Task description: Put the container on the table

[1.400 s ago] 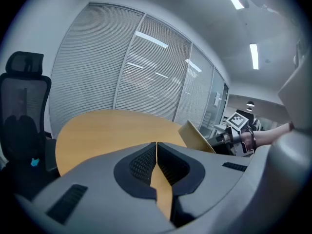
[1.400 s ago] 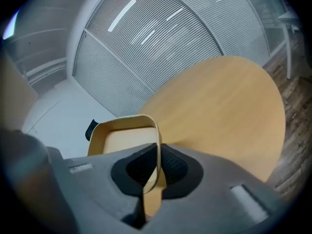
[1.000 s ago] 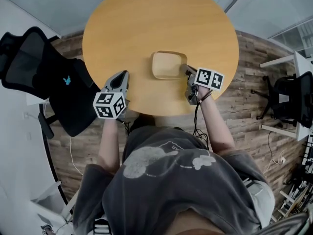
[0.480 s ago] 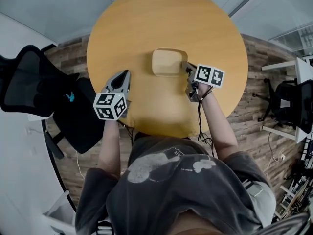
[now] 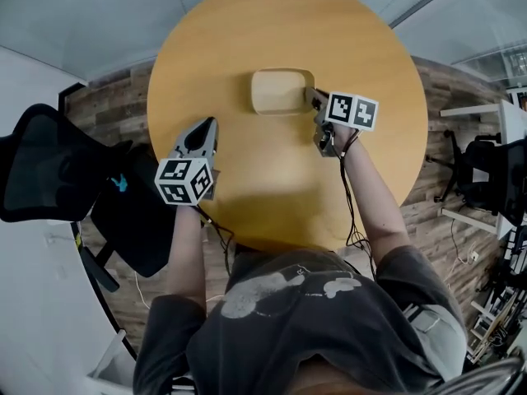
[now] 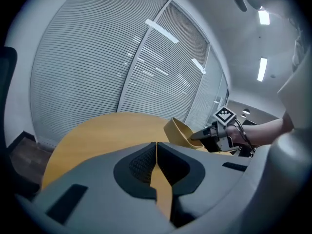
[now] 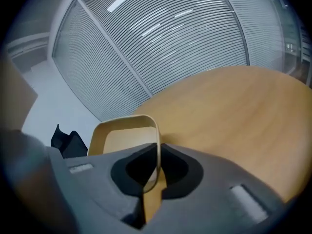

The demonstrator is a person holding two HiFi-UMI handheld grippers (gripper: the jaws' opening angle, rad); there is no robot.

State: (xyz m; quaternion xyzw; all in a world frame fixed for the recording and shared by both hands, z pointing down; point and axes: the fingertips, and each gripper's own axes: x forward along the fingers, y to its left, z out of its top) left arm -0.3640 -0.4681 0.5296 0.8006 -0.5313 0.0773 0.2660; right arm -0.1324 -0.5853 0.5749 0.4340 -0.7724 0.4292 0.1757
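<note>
While the right gripper [image 5: 314,99] has its two jaws clamped on the near right rim of the tan, rounded-rectangular shallow container [image 5: 282,91], the task sits at its placing step. The right gripper view shows the thin wall of that container [image 7: 124,135] pinched between the dark pads, one inside the rim and one outside. The container hangs over the far middle of the round, light-wood table [image 5: 280,23], well inside its edge. From the left gripper view the container [image 6: 181,131] looks tipped, its open side turned partly toward that camera, with the right gripper [image 6: 209,136] just behind it. Whether its base already touches the tabletop I cannot tell from any view.

The left gripper [image 5: 212,123] hovers over the near left part of the table, well apart from the container. Its jaws are closed together with nothing between them, as its own view shows plainly. A black office chair [image 5: 49,163] stands on the floor to the left, clear of the work.

By my reading, the next move calls for levelling the container so its base sits flat on the wood. Only then should the right jaws part, and the gripper draw back along the rim line without dragging the wall. The left gripper seems to have no part here.
</note>
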